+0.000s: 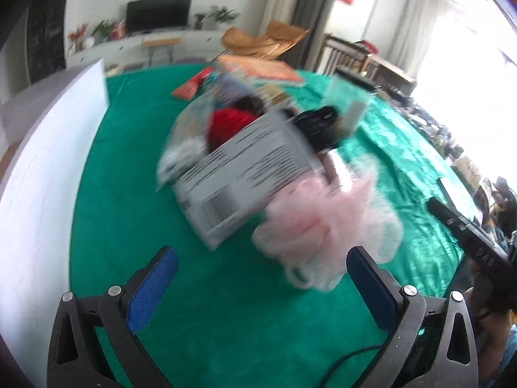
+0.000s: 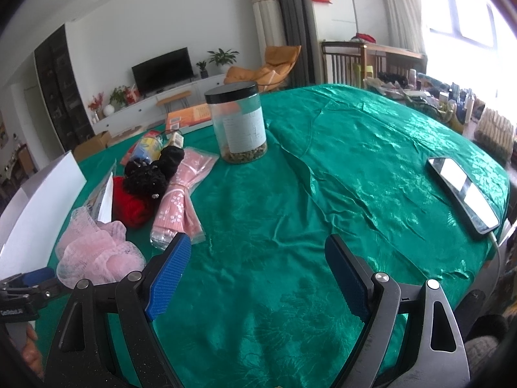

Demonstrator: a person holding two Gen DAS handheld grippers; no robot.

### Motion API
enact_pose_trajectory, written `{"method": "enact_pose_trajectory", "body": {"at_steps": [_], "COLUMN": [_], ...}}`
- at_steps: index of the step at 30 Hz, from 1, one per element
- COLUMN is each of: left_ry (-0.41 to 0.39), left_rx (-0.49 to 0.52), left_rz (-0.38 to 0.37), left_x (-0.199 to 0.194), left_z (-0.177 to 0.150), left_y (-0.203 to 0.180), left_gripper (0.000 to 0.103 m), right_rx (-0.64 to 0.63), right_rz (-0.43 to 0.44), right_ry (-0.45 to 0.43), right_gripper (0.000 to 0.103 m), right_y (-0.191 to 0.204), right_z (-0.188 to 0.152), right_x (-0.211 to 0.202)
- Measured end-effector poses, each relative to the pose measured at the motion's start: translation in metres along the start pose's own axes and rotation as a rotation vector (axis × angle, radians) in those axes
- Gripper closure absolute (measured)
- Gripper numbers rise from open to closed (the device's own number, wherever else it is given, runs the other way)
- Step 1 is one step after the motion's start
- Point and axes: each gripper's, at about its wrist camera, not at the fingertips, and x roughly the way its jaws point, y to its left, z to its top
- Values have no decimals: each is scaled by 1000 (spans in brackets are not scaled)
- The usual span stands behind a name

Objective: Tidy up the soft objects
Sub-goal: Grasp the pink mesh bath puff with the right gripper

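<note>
The fingers of the left gripper [image 1: 262, 286] stand wide apart and hold nothing, with only green cloth between the two blue pads. Just ahead of them, a little toward the right pad, lies the pink mesh sponge [image 1: 326, 226], very close to the tips. It is a round puff, so I see no long axis that matters; the fingers can close on it from almost any side. Behind the sponge, touching it or nearly so, is the grey basket [image 1: 245, 174]; this view is blurred, and I can only make out something red and something black by its far side. The right gripper [image 2: 255, 258] is open and empty too, and from it the sponge lies far to the left. I judge the left hand is clearly the nearer one on the desk [image 2: 290, 210].
</note>
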Motion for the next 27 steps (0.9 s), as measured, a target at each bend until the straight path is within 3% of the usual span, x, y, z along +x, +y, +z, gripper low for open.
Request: {"method": "enact_pose_trajectory", "body": {"at_steps": [3,7,9,12,15,17,20,24,27], "left_ry": [-1,67,56,41,15,-11,-13,-4,18], "left_rx": [51,114,157,165,100,38,-7,54,47], "left_rz": [-84,-265,-290,-229,-166,-108,-27,54,90], "left_x": [16,32,23,4,-10,-18,-14,-3,7], "left_z": [9,9,5,2,2,10,22,36,43], "left_y": [-32,-75,-82,-70,-34,-6,15,14,19], "left_gripper": [0,0,0,0,0,0,0,0,0], "right_rx": [21,133,210,314,332,250,48,-170,-249], "right_rz": [-1,-2,10,58,178,266,307,347,346], "right_ry": [-9,-70,-72,-51,-19,4,53,131,199], "right_gripper": [16,16,16,16,15,15,15,15,16], "right_y": [-4,-27,-41,-60,-60,-42,2,52,70], "right_z": [1,3,2,1,2,4,5,-4,-13], "right_x": [-2,-14,-15,-11,-6,-3,0,12,29]}}
